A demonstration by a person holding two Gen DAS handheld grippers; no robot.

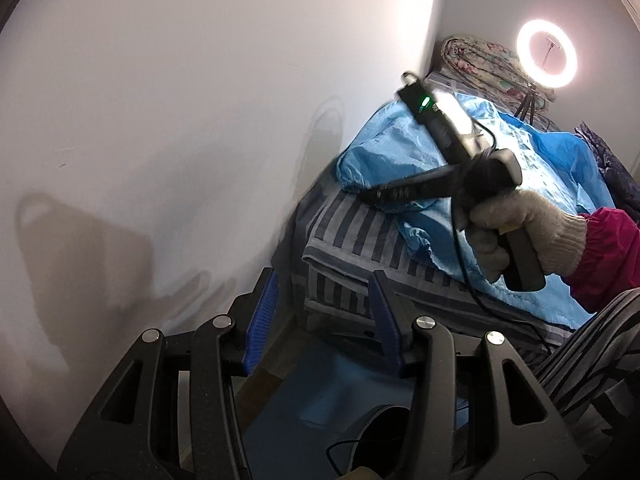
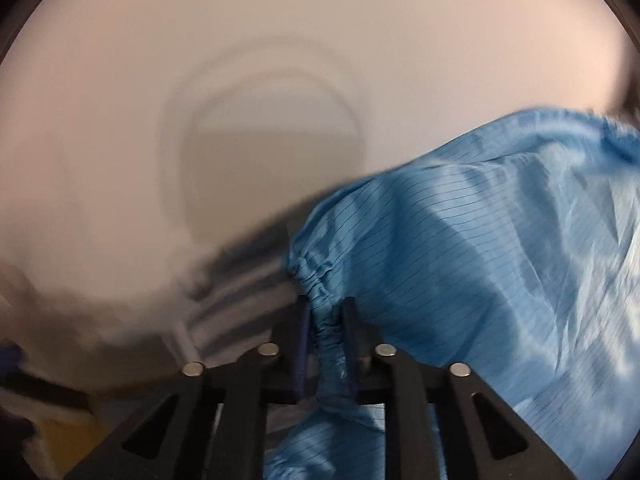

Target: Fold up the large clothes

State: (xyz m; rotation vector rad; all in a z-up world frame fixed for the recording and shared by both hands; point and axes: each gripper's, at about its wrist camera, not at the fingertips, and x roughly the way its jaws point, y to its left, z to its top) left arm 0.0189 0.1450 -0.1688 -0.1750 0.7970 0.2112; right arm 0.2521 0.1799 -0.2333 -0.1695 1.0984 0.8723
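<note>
A large light-blue garment lies crumpled on a bed with a striped sheet. My left gripper is open and empty, held off the bed's near corner, facing the wall. My right gripper is shut on the garment's gathered elastic cuff; the blue fabric trails off to the right. In the left wrist view the right gripper is held by a gloved hand above the garment.
A white wall stands close on the left of the bed. A lit ring light and a rolled floral quilt are at the far end. A dark cable hangs across the bed. Dark cloth lies at the right.
</note>
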